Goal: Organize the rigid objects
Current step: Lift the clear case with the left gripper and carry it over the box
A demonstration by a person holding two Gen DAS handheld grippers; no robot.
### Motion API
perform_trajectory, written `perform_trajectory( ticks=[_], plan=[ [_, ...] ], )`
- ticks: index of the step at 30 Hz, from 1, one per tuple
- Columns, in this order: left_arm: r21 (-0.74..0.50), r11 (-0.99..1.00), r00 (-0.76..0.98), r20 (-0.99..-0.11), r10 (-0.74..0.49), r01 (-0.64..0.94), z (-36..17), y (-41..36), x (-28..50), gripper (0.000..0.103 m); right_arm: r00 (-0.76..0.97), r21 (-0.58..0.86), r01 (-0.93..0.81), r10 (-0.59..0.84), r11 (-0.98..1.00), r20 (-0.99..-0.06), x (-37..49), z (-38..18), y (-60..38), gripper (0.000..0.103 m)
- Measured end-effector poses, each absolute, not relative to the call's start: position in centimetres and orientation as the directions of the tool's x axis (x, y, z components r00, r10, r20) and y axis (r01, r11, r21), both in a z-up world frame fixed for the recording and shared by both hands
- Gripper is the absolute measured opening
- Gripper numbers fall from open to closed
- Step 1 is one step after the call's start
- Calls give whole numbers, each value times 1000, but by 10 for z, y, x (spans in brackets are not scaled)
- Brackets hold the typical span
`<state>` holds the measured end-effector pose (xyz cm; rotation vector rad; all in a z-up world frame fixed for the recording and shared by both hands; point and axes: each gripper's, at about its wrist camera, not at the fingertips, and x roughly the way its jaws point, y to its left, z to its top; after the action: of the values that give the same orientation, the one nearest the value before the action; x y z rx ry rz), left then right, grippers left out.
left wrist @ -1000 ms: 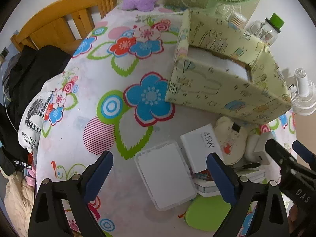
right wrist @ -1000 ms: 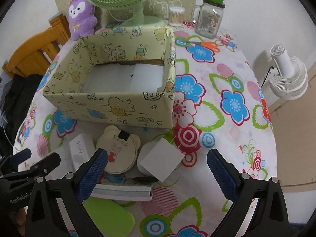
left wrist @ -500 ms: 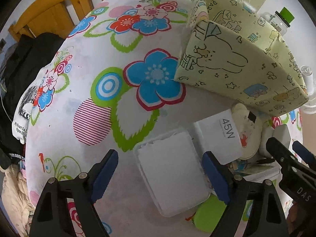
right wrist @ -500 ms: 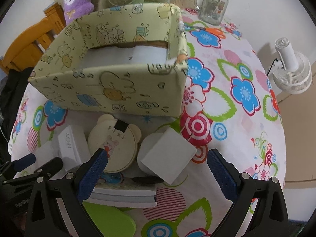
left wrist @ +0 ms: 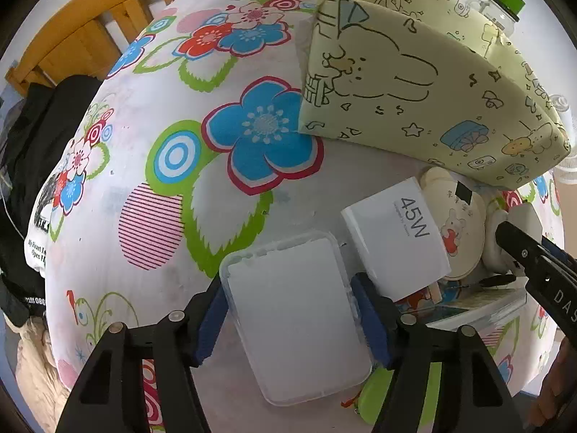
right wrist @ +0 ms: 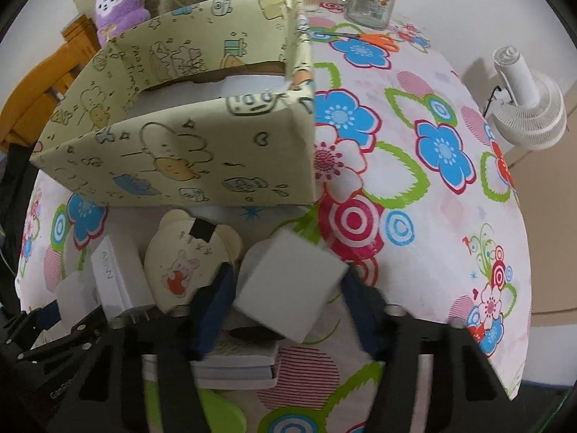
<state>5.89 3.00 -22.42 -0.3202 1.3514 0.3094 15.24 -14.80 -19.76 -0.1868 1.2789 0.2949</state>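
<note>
Near the table's front edge, two grabs closing
Left gripper (left wrist: 288,310) closes around the clear case (left wrist: 295,321); right gripper (right wrist: 285,299) around the white cube (right wrist: 288,285). Squeeze squarely, lift straight, then into the box (right wrist: 180,155).

We take this for a lived-in home: a round table under a flower-printed cloth (right wrist: 432,187), a purple plush toy (right wrist: 119,3), an orange wooden chair (left wrist: 83,43) draped with dark clothes, and a small white fan (right wrist: 526,108).
</note>
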Motion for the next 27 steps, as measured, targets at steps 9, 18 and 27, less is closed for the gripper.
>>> perform_trajectory(
  ticks=[9, 18, 27],
  plan=[
    [-41, 924, 226, -973, 50, -379, -207, 38, 68, 67, 266, 23, -338, 119, 941, -957, 149, -193, -141, 57],
    [-63, 932, 266, -963, 37, -357, -176, 29, 66, 67, 280, 44, -373, 157, 927, -947, 143, -171, -126, 57],
    [-53, 944, 296, -954, 48, -325, -152, 21, 72, 67, 298, 62, -392, 190, 918, -935, 139, -148, -121, 57]
  ],
)
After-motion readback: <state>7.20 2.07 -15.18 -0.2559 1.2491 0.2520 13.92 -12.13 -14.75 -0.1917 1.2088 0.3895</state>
